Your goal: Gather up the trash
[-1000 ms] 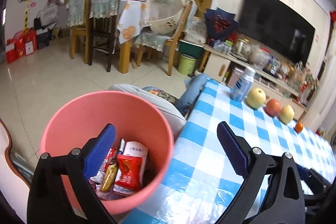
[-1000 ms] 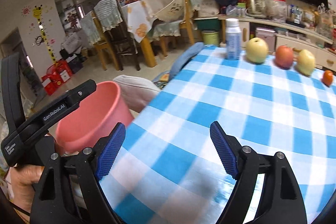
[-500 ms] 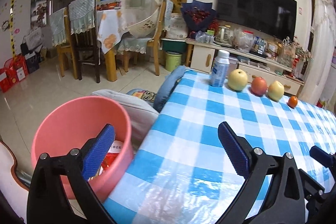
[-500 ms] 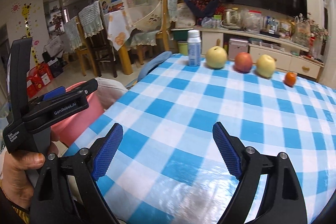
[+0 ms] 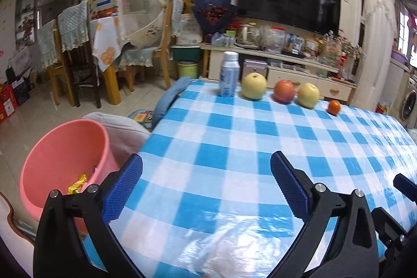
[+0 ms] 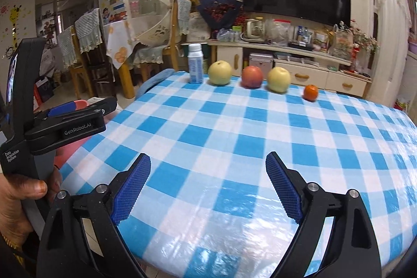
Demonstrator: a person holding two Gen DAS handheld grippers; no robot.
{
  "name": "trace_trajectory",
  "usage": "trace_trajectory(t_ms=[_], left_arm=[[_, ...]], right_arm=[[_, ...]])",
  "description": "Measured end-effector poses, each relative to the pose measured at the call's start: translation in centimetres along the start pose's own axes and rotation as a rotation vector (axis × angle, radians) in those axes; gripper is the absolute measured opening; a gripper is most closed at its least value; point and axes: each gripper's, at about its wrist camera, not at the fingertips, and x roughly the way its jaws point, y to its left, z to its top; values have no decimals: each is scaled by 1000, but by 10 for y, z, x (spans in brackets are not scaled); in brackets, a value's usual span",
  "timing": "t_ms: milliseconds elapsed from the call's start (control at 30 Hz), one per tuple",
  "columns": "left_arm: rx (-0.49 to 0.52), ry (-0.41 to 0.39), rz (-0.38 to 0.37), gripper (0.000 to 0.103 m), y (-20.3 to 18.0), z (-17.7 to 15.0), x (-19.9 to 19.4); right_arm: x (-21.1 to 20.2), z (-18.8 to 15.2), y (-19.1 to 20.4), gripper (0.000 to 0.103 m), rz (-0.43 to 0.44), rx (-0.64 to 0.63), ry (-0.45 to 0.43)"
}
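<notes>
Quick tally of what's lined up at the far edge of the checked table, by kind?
Bottle: 1, white and blue bottle
Yellow pears: 2, left yellow pear, right yellow pear
Red apple: 1, red apple
Small orange fruit: 1, orange fruit
Total: 5

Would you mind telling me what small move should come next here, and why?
Probably reach the right claw, opening and empty, toward the bottle at the table's far edge: it looks like the only likely trash beside the fruit, and the pink bin already holds wrappers.
</notes>
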Motion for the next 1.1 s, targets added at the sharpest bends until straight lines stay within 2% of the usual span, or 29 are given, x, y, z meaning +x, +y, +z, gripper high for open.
trace_trajectory(t_ms=[133, 300, 500, 733, 1100], left_arm=[[34, -9, -11, 99, -21, -4, -6], [80, -39, 11, 99, -42, -6, -15], [108, -47, -27, 99, -58, -10, -27], [119, -40, -65, 99, -69, -14, -35], [111, -69, -64, 99, -71, -15, -43]], right_arm=[[-12, -8, -17, 89, -43, 21, -2], [-26, -18, -35, 90, -105, 44, -9], [-41, -25, -51, 91, -166, 63, -41], [-56, -28, -64, 91, -213, 92, -82], [-61, -31, -69, 92, -258, 84, -98]])
